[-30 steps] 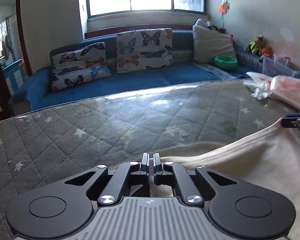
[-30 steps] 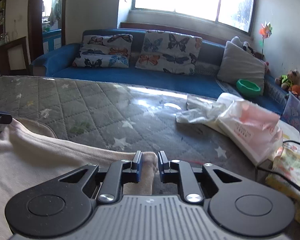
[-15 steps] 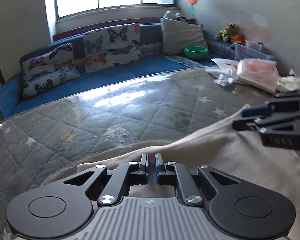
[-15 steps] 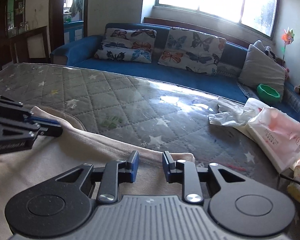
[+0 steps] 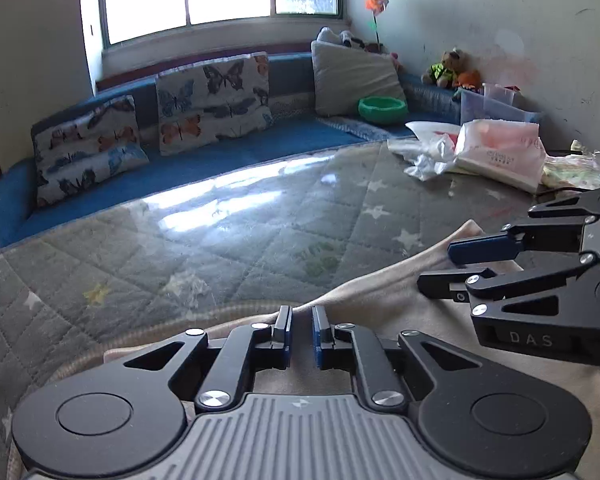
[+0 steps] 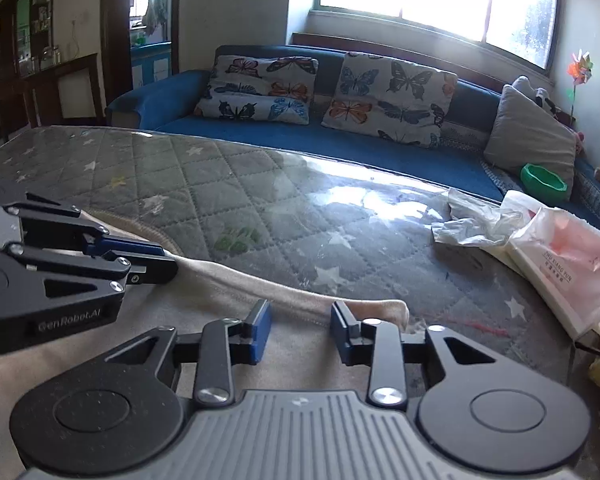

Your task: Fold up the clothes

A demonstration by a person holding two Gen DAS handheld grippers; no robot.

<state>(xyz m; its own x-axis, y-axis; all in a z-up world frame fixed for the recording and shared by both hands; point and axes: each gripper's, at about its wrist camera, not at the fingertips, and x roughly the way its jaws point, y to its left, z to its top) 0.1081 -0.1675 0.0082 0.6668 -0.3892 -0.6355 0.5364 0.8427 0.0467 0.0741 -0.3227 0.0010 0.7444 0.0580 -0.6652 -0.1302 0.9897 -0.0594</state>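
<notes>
Sunlight glares off the clear cover over the quilted grey surface (image 6: 260,200), with the blue sofa (image 6: 380,152) and its butterfly cushions (image 6: 392,100) behind it under the window. From my left claw (image 5: 300,326) outward: the jaws stand a narrow gap apart, and I see a ridge of the beige garment (image 5: 380,296) rising toward that gap, but I cannot tell whether the pads actually pinch it. My right claw (image 6: 300,330) is plainly released — its blue-padded fingers (image 6: 260,332) spread wide, hovering over the garment's top edge with cloth showing between them. Each claw appears in the other's camera, so the two sit near one another over the same stretch of fabric. The garment lies flat along the near side of the surface, its far hem running across both views and ending at a rounded corner (image 6: 396,312) just beyond my right claw. Farther right, well apart from the cloth, sits a pink-and-white plastic package (image 6: 560,264) beside crumpled clear bags (image 6: 476,220). A green bowl (image 5: 382,110) rests on the sofa.
</notes>
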